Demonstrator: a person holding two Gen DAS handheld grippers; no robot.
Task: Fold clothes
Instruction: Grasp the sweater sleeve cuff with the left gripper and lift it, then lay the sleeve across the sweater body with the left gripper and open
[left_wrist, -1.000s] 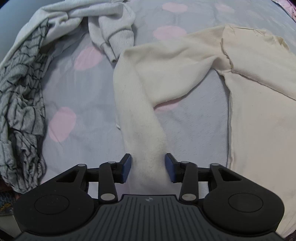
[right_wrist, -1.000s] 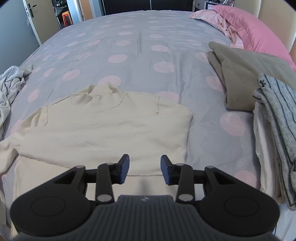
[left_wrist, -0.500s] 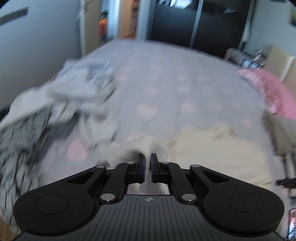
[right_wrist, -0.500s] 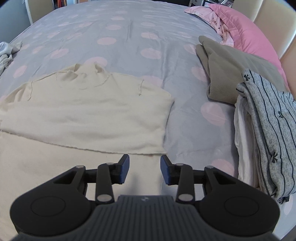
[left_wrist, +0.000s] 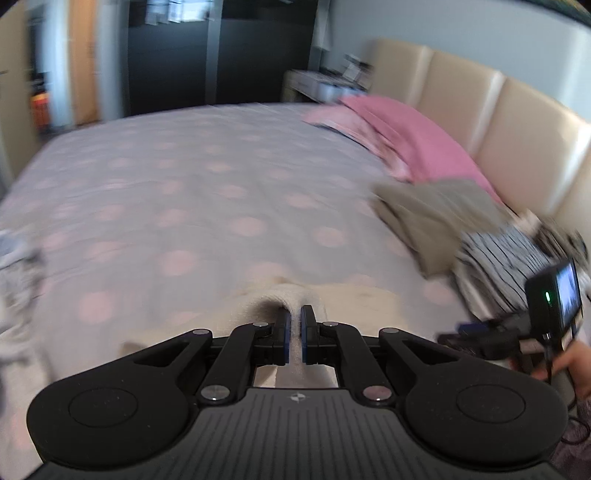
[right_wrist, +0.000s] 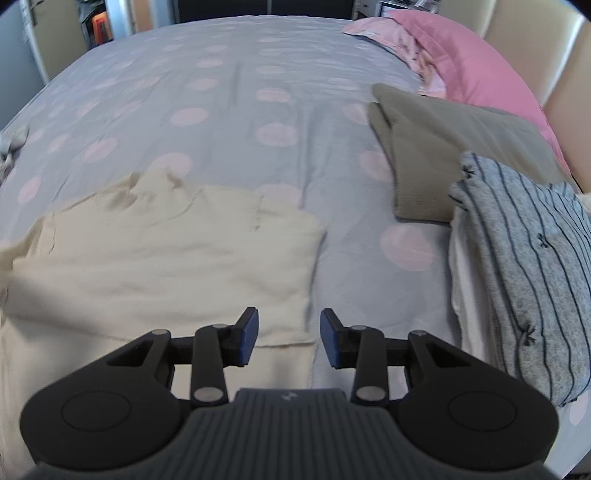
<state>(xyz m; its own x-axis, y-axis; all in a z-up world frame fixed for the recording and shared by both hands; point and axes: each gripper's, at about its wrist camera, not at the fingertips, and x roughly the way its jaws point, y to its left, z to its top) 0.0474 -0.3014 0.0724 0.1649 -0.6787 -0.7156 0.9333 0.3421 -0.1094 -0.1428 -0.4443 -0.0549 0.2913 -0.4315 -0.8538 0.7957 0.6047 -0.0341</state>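
Observation:
A cream sweater (right_wrist: 166, 254) lies spread on the grey bedspread with pink dots (right_wrist: 229, 96). Its right sleeve looks folded across the chest. My left gripper (left_wrist: 294, 325) is shut on the cream sleeve (left_wrist: 291, 295), which bulges up over the blue pads and hangs below them, above the sweater's body (left_wrist: 362, 299). My right gripper (right_wrist: 289, 334) hovers open over the sweater's right edge, with nothing between its fingers. In the left wrist view the right gripper (left_wrist: 469, 334) shows at the far right edge, held by a hand (left_wrist: 576, 363).
A folded olive garment (right_wrist: 436, 147) and a folded grey striped one (right_wrist: 532, 251) on white cloth lie at the right. Pink pillows (right_wrist: 461, 51) rest against the cream headboard (left_wrist: 517, 122). Crumpled grey clothes (left_wrist: 14, 266) sit at the left edge.
My left gripper closed on the cream sleeve, then lifted it and swung it rightwards over the sweater. The right gripper shifted slightly towards the sweater's right edge.

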